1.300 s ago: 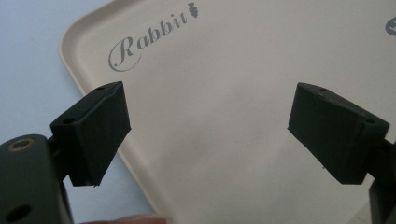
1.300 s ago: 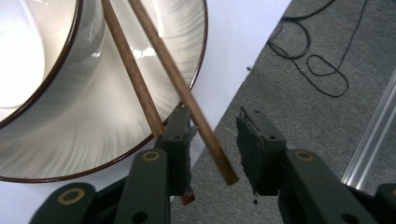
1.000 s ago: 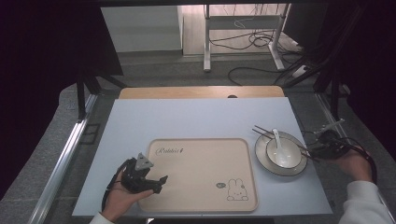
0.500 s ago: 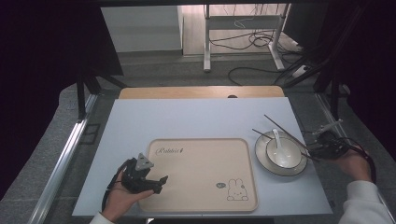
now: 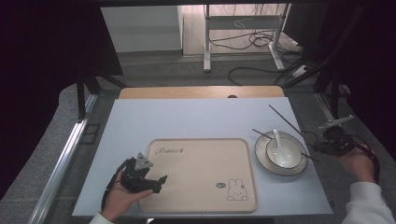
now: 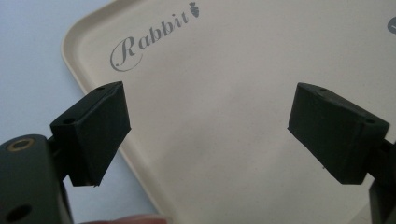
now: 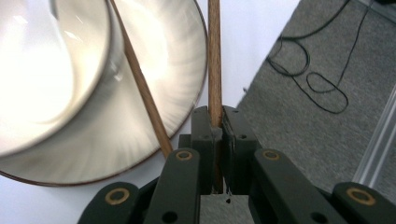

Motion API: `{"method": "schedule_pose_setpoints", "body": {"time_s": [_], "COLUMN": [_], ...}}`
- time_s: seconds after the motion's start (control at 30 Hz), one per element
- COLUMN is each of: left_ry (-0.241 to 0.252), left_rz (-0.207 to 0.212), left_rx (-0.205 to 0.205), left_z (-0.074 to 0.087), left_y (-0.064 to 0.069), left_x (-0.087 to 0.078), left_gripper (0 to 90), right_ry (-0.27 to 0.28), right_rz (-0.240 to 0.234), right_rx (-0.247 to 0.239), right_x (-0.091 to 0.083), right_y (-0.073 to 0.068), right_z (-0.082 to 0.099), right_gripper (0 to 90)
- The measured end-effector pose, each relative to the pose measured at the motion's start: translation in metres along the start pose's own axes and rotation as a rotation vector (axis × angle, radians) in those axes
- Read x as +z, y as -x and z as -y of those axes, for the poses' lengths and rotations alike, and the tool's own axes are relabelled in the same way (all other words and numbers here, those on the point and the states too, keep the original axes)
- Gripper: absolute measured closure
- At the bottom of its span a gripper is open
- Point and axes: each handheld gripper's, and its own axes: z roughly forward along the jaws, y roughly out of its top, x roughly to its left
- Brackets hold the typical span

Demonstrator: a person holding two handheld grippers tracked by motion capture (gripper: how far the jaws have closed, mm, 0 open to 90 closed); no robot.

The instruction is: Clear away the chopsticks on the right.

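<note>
A beige tray (image 5: 201, 170) printed "Rabbit" lies in the middle of the table. My left gripper (image 5: 158, 183) rests at its near left corner, and its jaws stand open over the bare tray (image 6: 224, 93), one pad (image 6: 98, 126) above the rim. To the right, a white plate (image 5: 299, 168) carries a bowl (image 5: 286, 156) with a spoon (image 5: 276, 139). My right gripper (image 5: 323, 144) is shut on one brown chopstick (image 5: 290, 122), raised and pointing far-left; its jaws (image 7: 215, 128) clamp the stick (image 7: 215, 60). A second chopstick (image 7: 140, 84) lies across the plate (image 7: 154, 70).
The pale table (image 5: 187, 116) ends close to the plate on the right, with grey floor and cables (image 7: 322, 84) beyond. A wooden board (image 5: 201, 92) lies along the far edge. Metal rails (image 5: 65, 154) run down the left side.
My right gripper has lifted one chopstick off the plate, and its far tip has swung up and away from the bowl. The left gripper has stayed put.
</note>
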Motion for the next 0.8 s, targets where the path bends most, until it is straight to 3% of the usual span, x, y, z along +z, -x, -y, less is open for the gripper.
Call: {"method": "schedule_pose_setpoints", "body": {"time_s": [0.27, 0.37, 0.53, 0.8], "left_ry": [0.003, 0.005, 0.006, 0.008], "left_rz": [-0.001, -0.003, -0.005, -0.003], "left_rx": [-0.001, -0.002, -0.005, -0.007], "left_z": [0.000, 0.000, 0.000, 0.000], "left_y": [-0.001, -0.001, -0.002, -0.002], "left_x": [-0.001, -0.001, -0.001, -0.002], "left_gripper": [12.9, 12.9, 12.9, 12.9], "right_ry": [0.087, 0.123, 0.137, 0.130], "right_rz": [-0.054, -0.101, -0.137, -0.223], "right_rx": [0.019, 0.016, -0.012, -0.055], "right_x": [-0.020, -0.028, -0.033, -0.033], "right_y": [-0.019, -0.034, -0.053, -0.098], "right_z": [-0.018, -0.028, -0.038, -0.054], "right_gripper": [83.8, 83.8, 83.8, 83.7]}}
